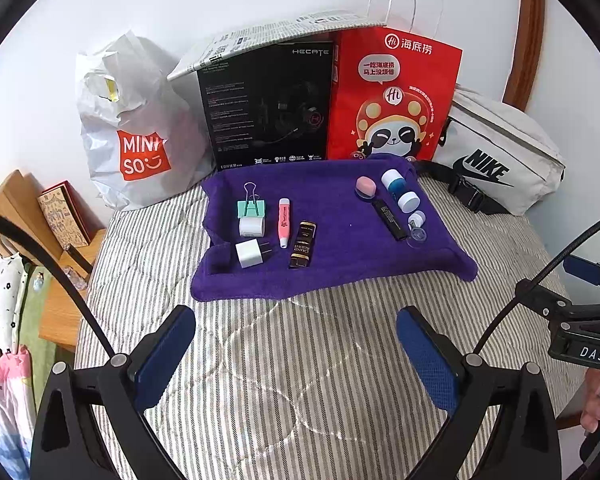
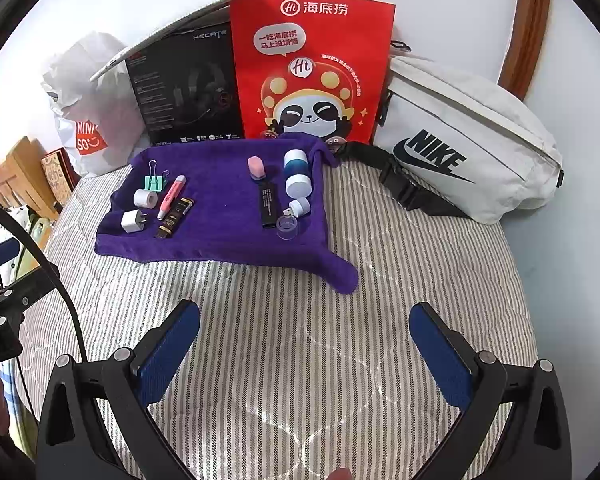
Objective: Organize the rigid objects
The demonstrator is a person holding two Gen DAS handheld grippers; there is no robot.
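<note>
From the left wrist view, the left gripper (image 1: 296, 344) hangs over the striped bedcover (image 1: 260, 380), jaws spread wide and holding nothing; straight ahead lies the purple towel (image 1: 340, 248) with everything on it, well apart from the fingertips; the left-hand cluster sits nearest this tool: binder clip (image 1: 251, 204), white roll (image 1: 251, 227), white plug adapter (image 1: 250, 255), then the pink highlighter (image 1: 285, 222) and the dark gold-lettered bar (image 1: 303, 245), both with long axes running away from the camera, so I'd judge a straight reach squares the jaws across them.

From the right wrist view, the right gripper (image 2: 304, 348) is likewise wide and empty; its nearer group is the right-hand one: clear cap (image 2: 287, 227), small USB light (image 2: 300, 207), black stick (image 2: 269, 205) lying lengthwise away, two white-and-blue jars (image 2: 298, 174), pink eraser (image 2: 257, 168); nothing blocks either path, though the red paper bag (image 2: 312, 68) and Nike pouch (image 2: 468, 140) crowd the far edge.
</note>
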